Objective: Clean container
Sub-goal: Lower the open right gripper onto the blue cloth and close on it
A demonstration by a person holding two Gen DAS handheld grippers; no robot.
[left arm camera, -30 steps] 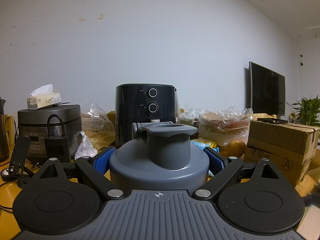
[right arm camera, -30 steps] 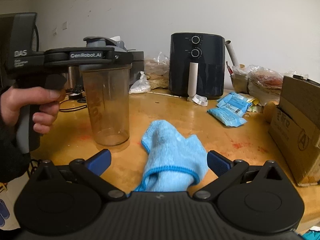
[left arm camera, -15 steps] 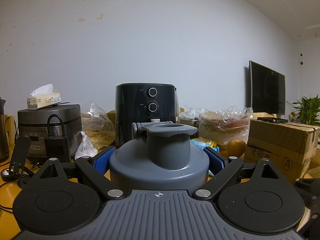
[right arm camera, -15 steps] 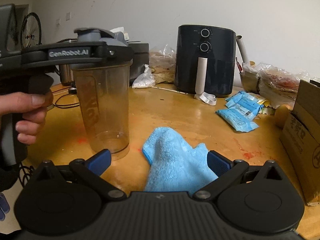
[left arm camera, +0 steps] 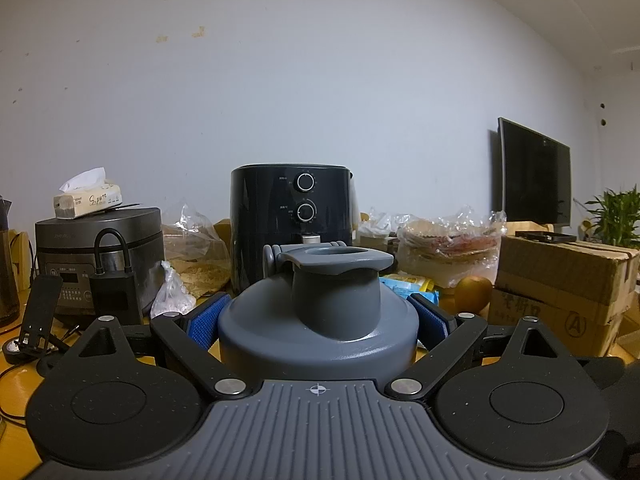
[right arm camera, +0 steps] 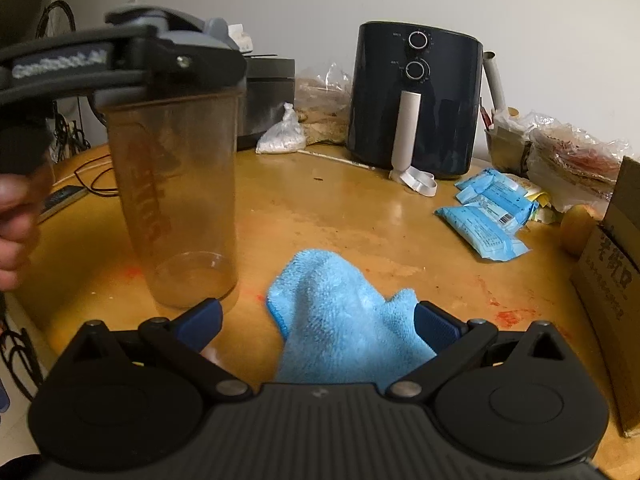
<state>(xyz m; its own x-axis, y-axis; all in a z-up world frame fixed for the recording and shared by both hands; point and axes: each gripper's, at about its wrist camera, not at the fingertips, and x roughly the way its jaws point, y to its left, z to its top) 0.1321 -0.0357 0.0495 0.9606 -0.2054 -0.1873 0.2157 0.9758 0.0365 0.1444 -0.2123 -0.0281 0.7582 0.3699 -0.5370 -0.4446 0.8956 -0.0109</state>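
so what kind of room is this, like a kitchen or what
Most likely a lived-in home room, a kitchen-dining corner rather than a lab. An air fryer and a rice cooker stand on a cluttered wooden table with bagged food, and a TV and a potted plant sit off to the side.

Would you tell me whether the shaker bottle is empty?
Empty: the see-through shaker bottle shows the table through its wall and base, no liquid.

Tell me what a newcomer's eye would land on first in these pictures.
First, the grey lid of the shaker bottle, filling the left wrist view, clamped by the left gripper. Next, the bright blue cloth lying between the open fingers of the right gripper on the wooden table, beside the bottle's clear body. Behind stands a black air fryer against the wall.
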